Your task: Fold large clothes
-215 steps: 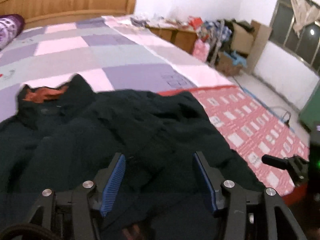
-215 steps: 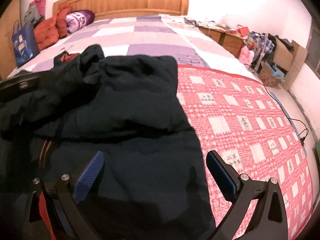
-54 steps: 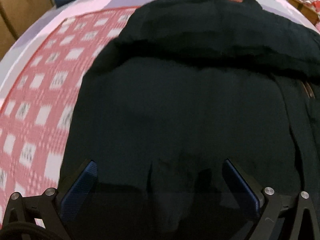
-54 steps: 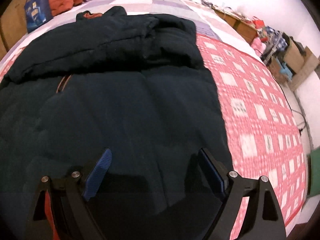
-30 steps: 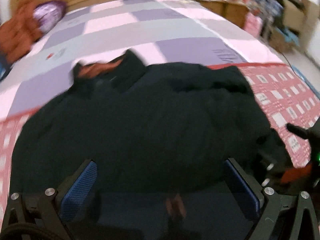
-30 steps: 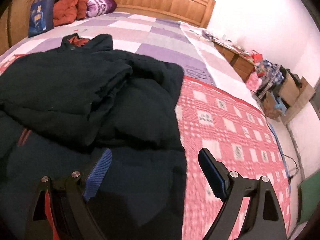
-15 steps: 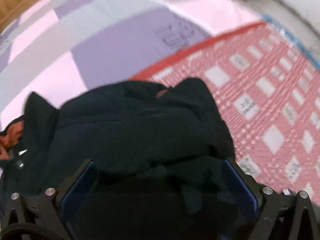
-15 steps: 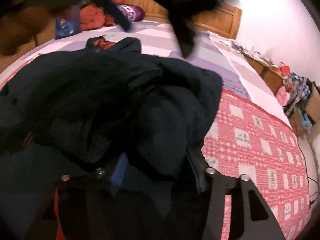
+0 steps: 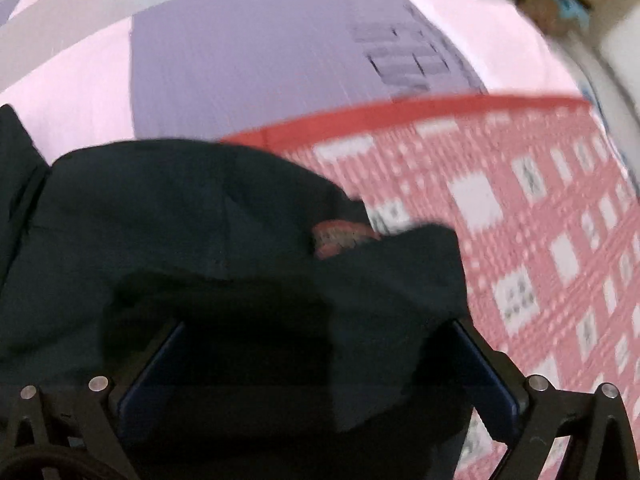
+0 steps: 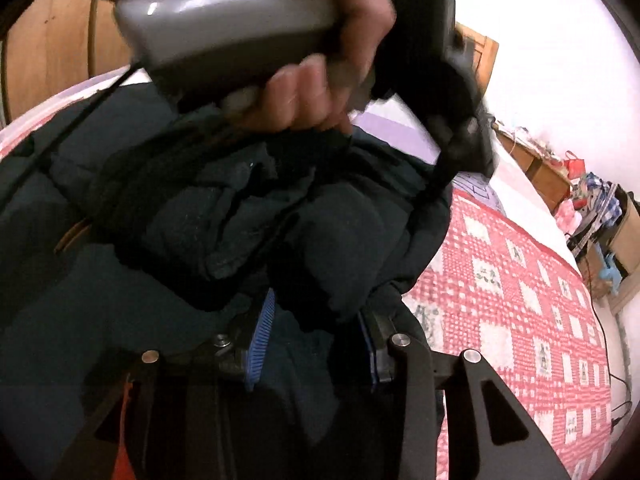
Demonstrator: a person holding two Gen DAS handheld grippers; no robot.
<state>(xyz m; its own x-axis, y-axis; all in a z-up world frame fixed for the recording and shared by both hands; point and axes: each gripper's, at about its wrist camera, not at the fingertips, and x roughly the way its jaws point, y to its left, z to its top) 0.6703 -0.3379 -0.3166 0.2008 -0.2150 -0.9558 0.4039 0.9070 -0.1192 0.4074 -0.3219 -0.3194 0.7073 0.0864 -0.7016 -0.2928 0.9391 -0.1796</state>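
A bulky dark navy padded jacket is lying bunched on the bed, partly over a red-and-white patterned quilt and beside a pink and lilac checked sheet. The right gripper is pinching a thick fold of the jacket, its jaws narrowed onto the fabric. The left gripper is sitting over the jacket with jaws spread wide, cloth lying between them ungripped. The person's left hand is gripping that tool's grey handle above the jacket
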